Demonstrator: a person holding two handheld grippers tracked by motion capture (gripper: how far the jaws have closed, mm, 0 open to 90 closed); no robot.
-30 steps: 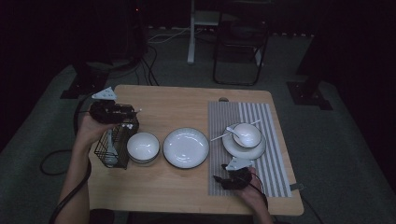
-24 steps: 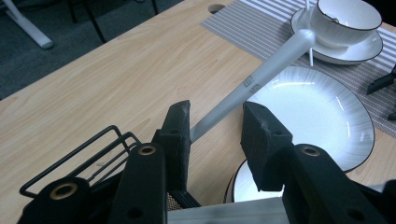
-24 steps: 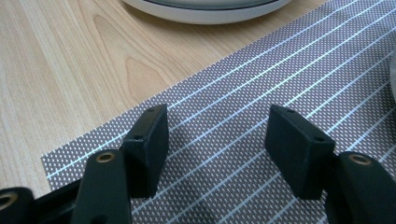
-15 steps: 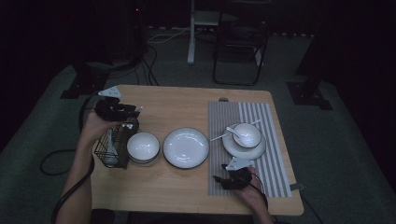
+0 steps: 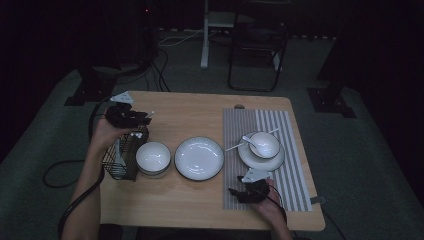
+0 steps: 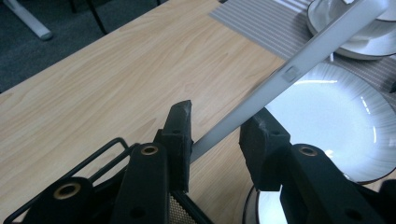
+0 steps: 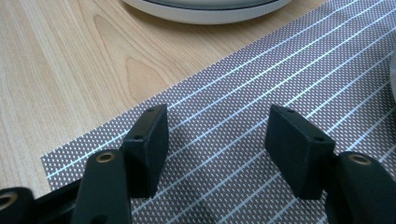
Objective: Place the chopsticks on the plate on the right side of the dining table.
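My left gripper (image 5: 127, 117) hovers over the far end of a black wire basket (image 5: 122, 157) at the table's left. A long white stick-like utensil (image 6: 299, 65) runs slantwise between its jaws, touching both pads, and its far tip (image 5: 149, 114) points right. The jaws have just been closing on it. The basket rim (image 6: 100, 151) lies just below my left gripper (image 6: 219, 121). My right gripper (image 5: 240, 192) rests low on the striped placemat (image 5: 280, 125) near the front edge. In its own view my right gripper (image 7: 217, 128) is open, with nothing but the mat (image 7: 261, 84) between its jaws.
A small white bowl (image 5: 153, 156) stands beside the basket, and a white plate (image 5: 199, 157) sits at the middle. On the mat a cup on a saucer (image 5: 264, 145) holds a spoon (image 5: 248, 140). A chair and stands are on the floor beyond the table.
My left gripper has shifted slightly to the right and down over the basket with the white utensil. The right gripper has stayed where it was.
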